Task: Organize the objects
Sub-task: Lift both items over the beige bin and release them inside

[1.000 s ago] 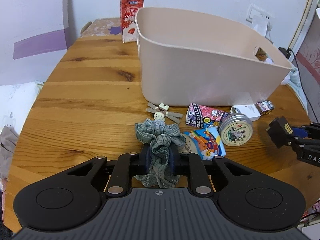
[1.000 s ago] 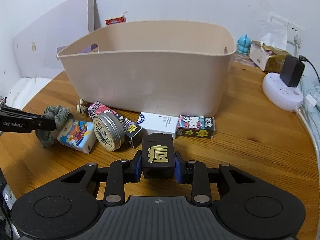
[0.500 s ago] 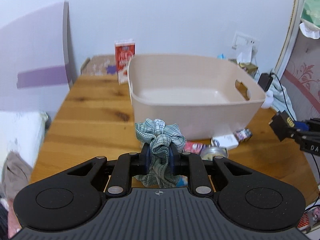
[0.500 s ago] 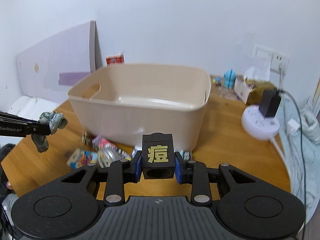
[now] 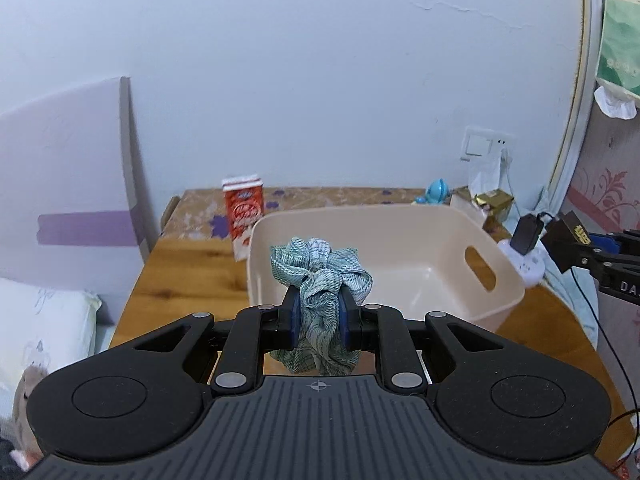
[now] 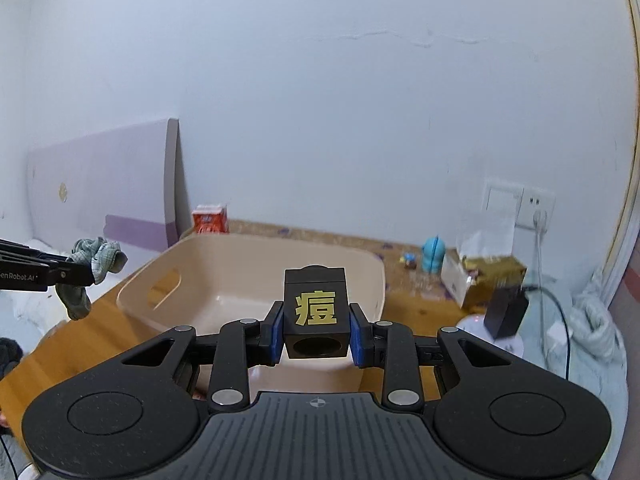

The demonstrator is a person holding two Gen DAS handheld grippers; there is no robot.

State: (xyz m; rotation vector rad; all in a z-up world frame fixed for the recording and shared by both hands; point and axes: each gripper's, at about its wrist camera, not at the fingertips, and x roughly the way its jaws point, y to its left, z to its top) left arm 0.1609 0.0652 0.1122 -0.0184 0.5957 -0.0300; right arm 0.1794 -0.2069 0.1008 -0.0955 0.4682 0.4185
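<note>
My left gripper (image 5: 319,316) is shut on a green checked scrunchie (image 5: 320,276) and holds it in the air in front of the beige bin (image 5: 436,280), near its front left corner. My right gripper (image 6: 316,330) is shut on a small black box (image 6: 315,312) with a gold character, raised above the bin's (image 6: 256,280) near rim. The bin is empty inside. The right gripper with its box also shows in the left wrist view (image 5: 576,248), to the right of the bin. The left gripper and scrunchie (image 6: 92,268) show at the left of the right wrist view.
A red milk carton (image 5: 243,216) stands behind the bin on the wooden table (image 5: 188,276). A blue figurine (image 6: 434,254), a gold-wrapped box (image 6: 486,280), a white power strip with black adapter (image 6: 506,316) and cables lie at the right. A white and purple board (image 5: 68,176) leans left.
Both grippers have risen well above the table with their objects. The small items in front of the bin have dropped out of view, and the bin's inside now shows.
</note>
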